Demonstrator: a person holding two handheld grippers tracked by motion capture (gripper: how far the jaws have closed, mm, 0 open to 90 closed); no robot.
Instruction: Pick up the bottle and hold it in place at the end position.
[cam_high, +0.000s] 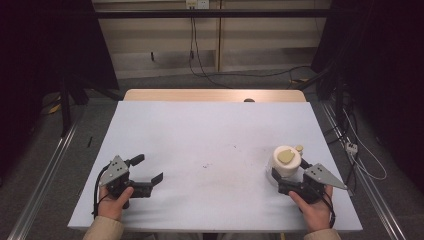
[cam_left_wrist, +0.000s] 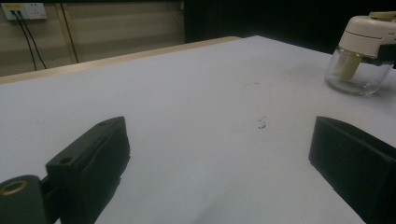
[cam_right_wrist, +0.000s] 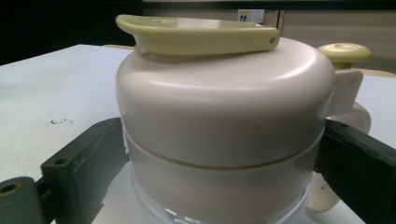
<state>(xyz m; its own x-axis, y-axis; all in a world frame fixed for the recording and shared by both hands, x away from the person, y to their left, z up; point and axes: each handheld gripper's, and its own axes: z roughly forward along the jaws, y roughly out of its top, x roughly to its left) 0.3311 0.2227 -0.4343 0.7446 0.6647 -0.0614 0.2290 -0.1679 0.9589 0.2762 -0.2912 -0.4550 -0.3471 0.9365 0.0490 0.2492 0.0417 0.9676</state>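
A white-covered table takes up the middle of the high view. At its lower right stands a jar: a clear glass base under a tall cream lid, with a pale yellow flap on top and a small yellow knob at its side. The right gripper clasps the jar below the lid, jaws touching both sides. At lower left, the left gripper rests with jaws spread wide, holding nothing.
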